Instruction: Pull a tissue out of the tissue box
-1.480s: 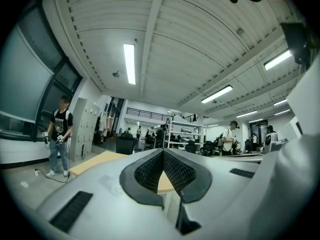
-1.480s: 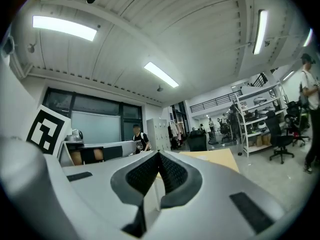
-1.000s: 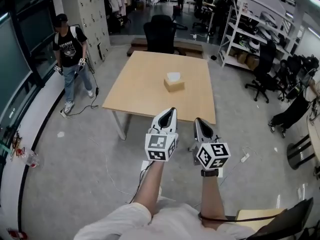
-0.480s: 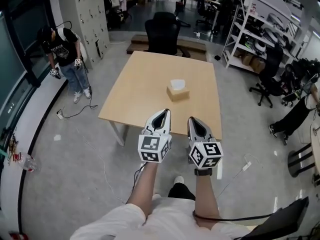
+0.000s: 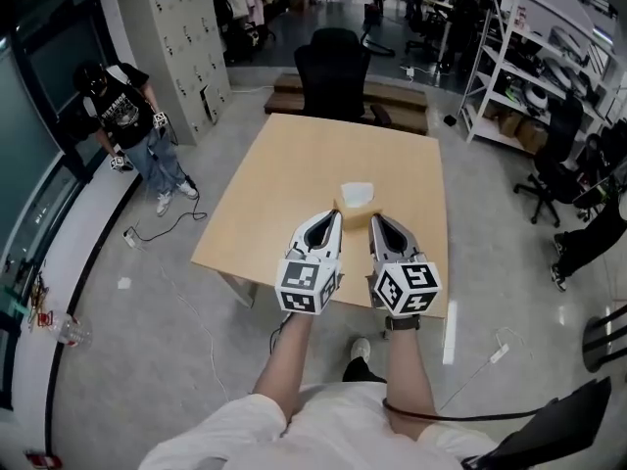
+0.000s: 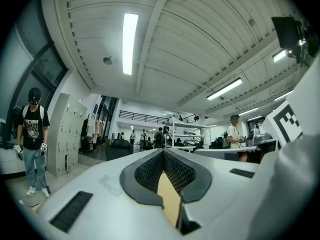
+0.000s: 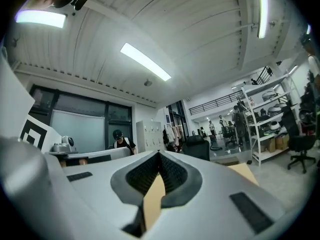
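The head view looks steeply down from above and behind the left gripper (image 5: 336, 215) and right gripper (image 5: 378, 220). Each gripper view sits close behind its own jaws, facing level. All three views share the lockers (image 5: 181, 42) ahead.

An open-plan lab workspace is shown, marked by metal lockers (image 5: 181, 42), stocked shelving racks (image 5: 529, 67), wheeled office chairs (image 5: 333, 67), concrete floor (image 5: 147, 341) and ceiling strip lights (image 6: 129, 43).

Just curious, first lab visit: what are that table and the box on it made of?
The table looks like pale wood or wood-look laminate: even, matte tan top. The tissue box is probably cardboard: plain matte tan. Its tissue looks like soft white paper.
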`<state>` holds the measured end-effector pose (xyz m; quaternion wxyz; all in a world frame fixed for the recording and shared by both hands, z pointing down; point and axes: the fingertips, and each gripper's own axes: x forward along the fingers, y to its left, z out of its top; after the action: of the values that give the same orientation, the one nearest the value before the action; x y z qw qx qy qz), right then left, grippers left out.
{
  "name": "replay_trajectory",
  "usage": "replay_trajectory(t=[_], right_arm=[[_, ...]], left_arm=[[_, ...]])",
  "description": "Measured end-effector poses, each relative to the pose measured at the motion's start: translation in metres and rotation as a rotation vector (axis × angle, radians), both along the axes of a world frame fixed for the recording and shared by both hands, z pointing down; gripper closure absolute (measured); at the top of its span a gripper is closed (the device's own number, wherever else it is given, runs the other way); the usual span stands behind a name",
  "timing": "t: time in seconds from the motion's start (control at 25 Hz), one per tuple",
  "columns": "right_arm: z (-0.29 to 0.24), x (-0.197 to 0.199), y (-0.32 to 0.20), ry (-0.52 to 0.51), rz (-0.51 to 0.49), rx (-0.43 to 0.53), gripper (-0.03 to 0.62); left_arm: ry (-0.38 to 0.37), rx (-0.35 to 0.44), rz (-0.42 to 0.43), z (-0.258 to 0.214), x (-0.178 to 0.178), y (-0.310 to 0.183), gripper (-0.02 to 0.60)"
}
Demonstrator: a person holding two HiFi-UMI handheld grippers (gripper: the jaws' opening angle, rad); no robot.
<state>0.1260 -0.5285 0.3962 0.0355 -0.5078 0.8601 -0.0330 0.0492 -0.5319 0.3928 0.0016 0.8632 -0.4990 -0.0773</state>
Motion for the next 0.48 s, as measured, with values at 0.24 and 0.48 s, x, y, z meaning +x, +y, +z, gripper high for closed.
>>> replay_trajectory(t=[0.24,0.48], right_arm=[[-0.023,0.026,-0.083,0.039,-0.091,0.045,0.594],[-0.008,0.061,-0.156,0.045,-0.096,0.010,0.594]], left_arm=[[0.003,0.020,-0.028,-0.016,0.032,-0.085,0.581],[0.006,-0.019,-0.054,-0.004,0.052,-0.157,0.581]])
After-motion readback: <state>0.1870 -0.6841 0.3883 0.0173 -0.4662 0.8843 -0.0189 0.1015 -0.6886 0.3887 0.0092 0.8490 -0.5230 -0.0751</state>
